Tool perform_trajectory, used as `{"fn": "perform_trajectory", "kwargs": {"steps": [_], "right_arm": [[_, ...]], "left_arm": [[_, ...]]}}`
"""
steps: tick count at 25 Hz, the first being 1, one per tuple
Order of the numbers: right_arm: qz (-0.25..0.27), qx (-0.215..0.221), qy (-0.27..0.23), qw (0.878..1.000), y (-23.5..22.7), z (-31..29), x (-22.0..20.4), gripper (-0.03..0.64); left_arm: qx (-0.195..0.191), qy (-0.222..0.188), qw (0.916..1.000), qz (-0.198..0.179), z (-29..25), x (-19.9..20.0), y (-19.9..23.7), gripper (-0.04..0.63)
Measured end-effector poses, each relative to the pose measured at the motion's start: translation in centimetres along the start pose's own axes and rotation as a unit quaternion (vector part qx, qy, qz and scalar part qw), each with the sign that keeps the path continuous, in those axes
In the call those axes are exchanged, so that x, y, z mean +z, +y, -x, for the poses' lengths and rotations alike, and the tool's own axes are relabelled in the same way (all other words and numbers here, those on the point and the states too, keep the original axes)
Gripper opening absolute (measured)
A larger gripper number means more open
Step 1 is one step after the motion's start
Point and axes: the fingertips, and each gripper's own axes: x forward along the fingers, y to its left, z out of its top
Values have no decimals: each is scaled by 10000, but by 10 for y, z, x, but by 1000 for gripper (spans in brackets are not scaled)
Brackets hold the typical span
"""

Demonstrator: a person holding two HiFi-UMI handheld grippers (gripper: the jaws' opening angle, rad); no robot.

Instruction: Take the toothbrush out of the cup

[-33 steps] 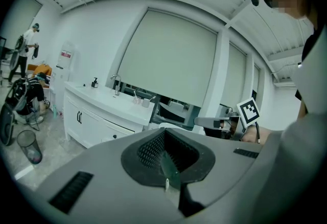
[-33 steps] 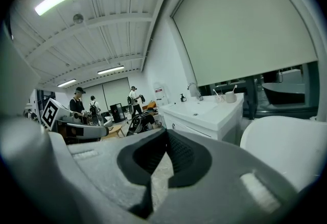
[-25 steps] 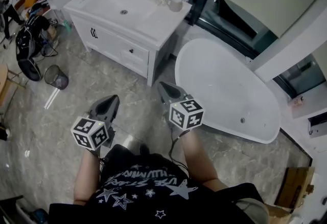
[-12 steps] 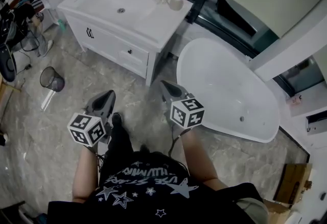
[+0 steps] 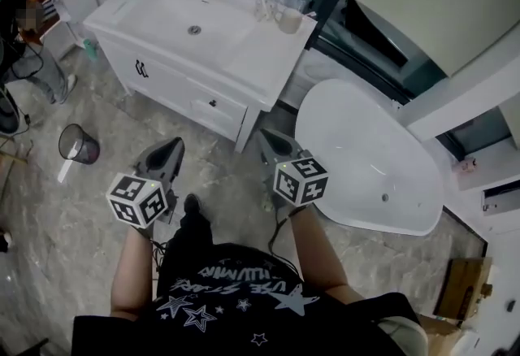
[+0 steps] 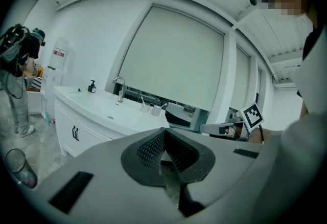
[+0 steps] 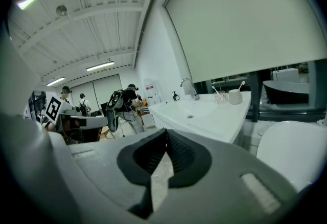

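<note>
left gripper (image 5: 175, 146) jaws together, empty | right gripper (image 5: 265, 136) jaws together, empty | cup (image 5: 288, 20) on vanity (image 5: 253, 62), well apart | bathtub (image 5: 366, 153) beside vanity | wastebasket (image 5: 77, 143) on floor

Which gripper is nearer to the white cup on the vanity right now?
Right. The right gripper hangs over the floor, almost in line with the white cup but well short of the vanity; the left gripper is farther off to the left.

White cup (image 5: 288, 19): opaque, upright, on tabletop (image 5: 252, 54) right of sink (image 5: 162, 9), toward back corner. Toothbrush (image 7: 240, 85): thin, pale, standing in cup, leaning away from sink, top end poking above rim. Both far off and small; finer detail unreadable.
</note>
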Motion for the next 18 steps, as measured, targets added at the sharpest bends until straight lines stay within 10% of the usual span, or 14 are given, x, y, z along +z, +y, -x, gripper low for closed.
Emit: {"fn": "perform_trajectory", "kwargs": {"steps": [18], "right_arm": [[-199,-832,46,9963,-15,-134,46,0]], "left_arm": [[-623,189,9977,174,-62,54,146,6]]}}
